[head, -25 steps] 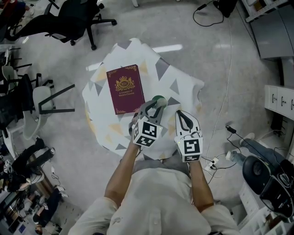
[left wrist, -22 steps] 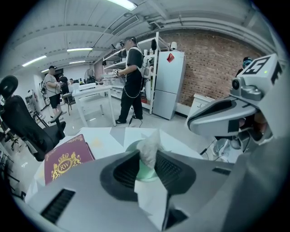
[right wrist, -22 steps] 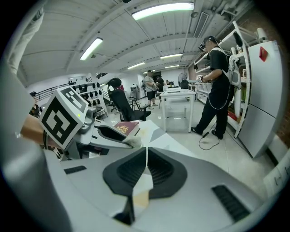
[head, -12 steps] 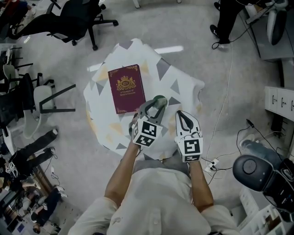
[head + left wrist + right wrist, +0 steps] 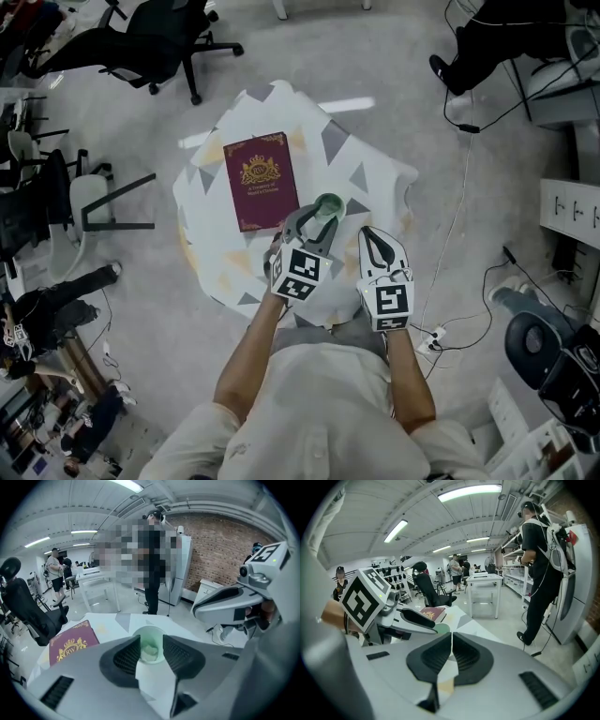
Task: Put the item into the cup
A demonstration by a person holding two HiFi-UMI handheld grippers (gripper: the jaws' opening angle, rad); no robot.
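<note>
Left gripper [image 5: 151, 645] has just been opening, jaws wide, nothing gripped; item [image 5: 150, 653] sits in the cup [image 5: 152, 633] toward the table's [image 5: 375, 178] near edge. A careless pull-back could clip the rim, tipping it.

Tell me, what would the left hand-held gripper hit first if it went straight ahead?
Probably the green cup, seen between its jaws, which have just been opening; a pale item lies inside. Depth is unclear.
</note>
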